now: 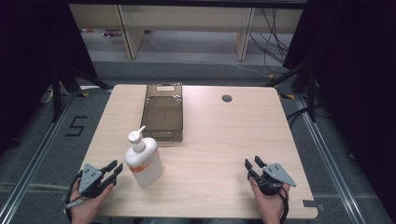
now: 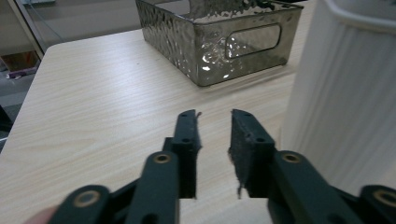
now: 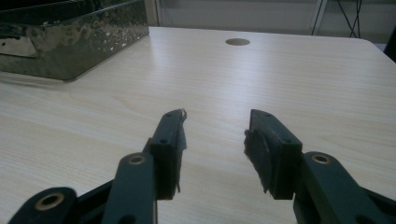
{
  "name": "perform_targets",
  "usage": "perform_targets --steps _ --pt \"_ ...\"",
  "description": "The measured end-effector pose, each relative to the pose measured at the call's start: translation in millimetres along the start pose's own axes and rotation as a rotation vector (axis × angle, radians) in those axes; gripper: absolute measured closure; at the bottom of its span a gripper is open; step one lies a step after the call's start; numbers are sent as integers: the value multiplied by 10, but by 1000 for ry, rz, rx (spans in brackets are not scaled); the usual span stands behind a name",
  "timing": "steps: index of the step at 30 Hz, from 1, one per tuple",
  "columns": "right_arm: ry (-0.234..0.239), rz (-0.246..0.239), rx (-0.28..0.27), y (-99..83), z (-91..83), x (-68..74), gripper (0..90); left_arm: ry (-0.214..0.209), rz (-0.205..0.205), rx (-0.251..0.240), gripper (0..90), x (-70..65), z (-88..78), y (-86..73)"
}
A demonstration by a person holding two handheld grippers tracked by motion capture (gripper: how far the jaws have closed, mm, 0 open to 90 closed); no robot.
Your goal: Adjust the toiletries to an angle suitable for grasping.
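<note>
High view puts the left gripper [image 1: 115,169] at the near left edge of the worktop [image 1: 219,140], held in the person's left hand [image 1: 86,205], and its jaws stand apart with nothing between them. Its tips point to the right, toward the white pump bottle [image 1: 143,161], which stands upright just beside them but is not touched. At the near right edge the right gripper [image 1: 252,164] rests in the right hand [image 1: 271,203]; its jaws are also parted and hold nothing, and they point toward the far left over bare wood. Left gripper view shows the two black jaws of the left gripper [image 2: 215,115] with a clear gap, and the ribbed white wall of the bottle [image 2: 341,102] rises close on the right side of them. Right gripper view shows the right gripper [image 3: 215,114] with its open jaws above the bare worktop [image 3: 280,74]. Farther away, in the middle of the worktop toward its far edge, lies a dark tinted tray [image 1: 162,113] with a hammered glossy wall, well apart from both grippers. Near the far right there is a small round cable hole [image 1: 227,98] in the worktop.
</note>
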State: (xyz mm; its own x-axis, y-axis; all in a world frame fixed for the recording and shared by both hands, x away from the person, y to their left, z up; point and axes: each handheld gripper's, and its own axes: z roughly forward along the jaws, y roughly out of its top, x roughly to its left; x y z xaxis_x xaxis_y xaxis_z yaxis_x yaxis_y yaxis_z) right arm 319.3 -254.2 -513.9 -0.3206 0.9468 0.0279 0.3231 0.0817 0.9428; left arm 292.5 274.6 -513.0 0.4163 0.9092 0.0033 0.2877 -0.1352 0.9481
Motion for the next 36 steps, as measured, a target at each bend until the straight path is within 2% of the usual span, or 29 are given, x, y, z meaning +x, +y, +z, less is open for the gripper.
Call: perform_targets --steps 6,7,10,11,12,13,14,15,16,17,18,19,21,22,24,28,30,31,32,33,36 --pt "-6 1 13 6 -4 16 607 -36 6 -7 890 -72 -170 12" --pt "-10 -8 10 4 -1 11 608 -55 -2 -16 894 -95 -224 35" --pt "-8 8 16 7 -6 21 609 -88 7 -24 895 -150 -290 84" --pt "-6 17 2 -2 16 25 609 -124 15 -37 896 -212 -318 128" --pt "-6 17 2 -2 16 25 609 -124 15 -37 896 -212 -318 128" --pt "-12 23 23 4 -4 37 609 -170 21 -49 896 -300 -332 180" --pt "-12 23 23 4 -4 37 609 -170 21 -49 897 -300 -332 180" --pt "-12 31 25 4 -3 46 609 -196 40 -46 896 -387 -343 233" --pt "-12 31 25 4 -3 46 609 -196 40 -46 896 -387 -343 233" --pt "-14 32 17 1 3 46 609 -219 35 -63 896 -440 -330 257" --pt "-14 -10 -5 3 16 13 608 -230 29 -64 896 -499 -334 294" --pt "-12 -9 -3 2 22 13 608 -241 28 -70 896 -524 -325 309" --pt "-6 -17 12 7 18 8 607 -253 29 -82 896 -561 -293 333" --pt "0 0 14 5 19 22 607 -253 29 -82 896 -561 -293 333" --pt "-3 -13 10 8 13 14 605 -248 40 -62 896 -578 -253 360" --pt "-11 -10 10 8 12 18 604 -258 41 -66 896 -608 -200 379" --pt "9 4 9 5 23 23 602 -256 51 -60 896 -627 -175 394" --pt "2 -11 6 6 24 13 602 -253 51 -58 896 -629 -166 399" --pt "6 -1 8 5 23 20 601 -251 49 -57 896 -628 -163 400" --pt "1 -22 0 6 25 5 600 -252 44 -66 896 -622 -146 397" --pt "1 -14 4 6 25 10 599 -232 42 -57 896 -599 -149 402"
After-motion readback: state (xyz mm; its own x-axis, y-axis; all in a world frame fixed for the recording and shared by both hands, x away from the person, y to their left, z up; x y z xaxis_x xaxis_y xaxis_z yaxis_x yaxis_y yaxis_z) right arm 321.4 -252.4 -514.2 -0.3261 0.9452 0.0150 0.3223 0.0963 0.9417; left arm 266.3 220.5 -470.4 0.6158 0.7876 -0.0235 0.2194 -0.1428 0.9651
